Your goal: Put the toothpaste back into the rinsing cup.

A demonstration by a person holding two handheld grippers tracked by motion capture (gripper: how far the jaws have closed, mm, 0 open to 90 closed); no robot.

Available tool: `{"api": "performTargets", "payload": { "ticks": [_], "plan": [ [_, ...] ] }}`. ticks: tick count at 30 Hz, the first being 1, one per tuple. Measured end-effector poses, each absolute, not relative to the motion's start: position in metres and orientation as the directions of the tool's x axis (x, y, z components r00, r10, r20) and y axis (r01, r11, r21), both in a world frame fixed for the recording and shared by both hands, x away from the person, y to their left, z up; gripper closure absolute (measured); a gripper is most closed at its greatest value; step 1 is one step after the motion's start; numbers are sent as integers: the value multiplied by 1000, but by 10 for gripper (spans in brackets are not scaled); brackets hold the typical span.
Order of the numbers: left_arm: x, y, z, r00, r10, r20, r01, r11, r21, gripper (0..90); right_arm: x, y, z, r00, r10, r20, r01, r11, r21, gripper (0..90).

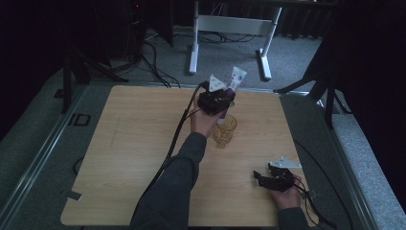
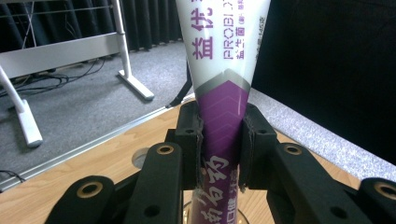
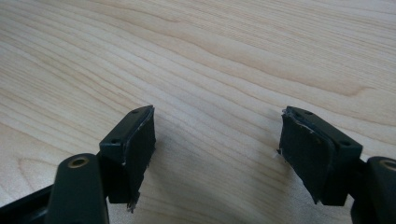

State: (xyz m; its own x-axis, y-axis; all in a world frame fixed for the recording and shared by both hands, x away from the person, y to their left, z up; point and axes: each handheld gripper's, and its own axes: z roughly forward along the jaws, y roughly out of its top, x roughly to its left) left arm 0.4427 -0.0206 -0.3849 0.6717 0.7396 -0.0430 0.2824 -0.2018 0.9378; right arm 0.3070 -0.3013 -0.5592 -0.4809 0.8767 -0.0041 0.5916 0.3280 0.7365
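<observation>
High view first: a person stands at a light wooden tabletop (image 1: 143, 158) with a gripper in each hand. The left gripper (image 1: 216, 101) is up near the far middle of the tabletop, and it's got a white and purple tube (image 1: 234, 82) pinched in its fingers, with the wide flat end sticking up and leaning a bit to the right. Left gripper view makes it pretty clear, the two black fingers (image 2: 189, 140) are pressed tight on the purple part of the tube (image 2: 223, 74) from both sides, and there's purple lettering printed on the white part above. Just below and in front of that gripper sits an amber glass cup (image 1: 225, 130), upright on the wood. Can't really tell if the tube's bottom end is inside the cup or just above it. The right gripper (image 1: 274, 181) is hanging out low at the near right corner, well apart from the cup. Right gripper view shows its fingers (image 3: 133, 149) spread wide with nothing between them, just bare wood grain underneath.
</observation>
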Motion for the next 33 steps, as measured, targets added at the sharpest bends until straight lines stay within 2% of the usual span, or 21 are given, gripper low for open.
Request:
{"api": "performTargets", "payload": {
  "ticks": [33],
  "plan": [
    [466,-43,-417,671,738,-76,355,-229,907,710,307,-302,-559,-484,875,-3,591,330,737,267]
  ]
}}
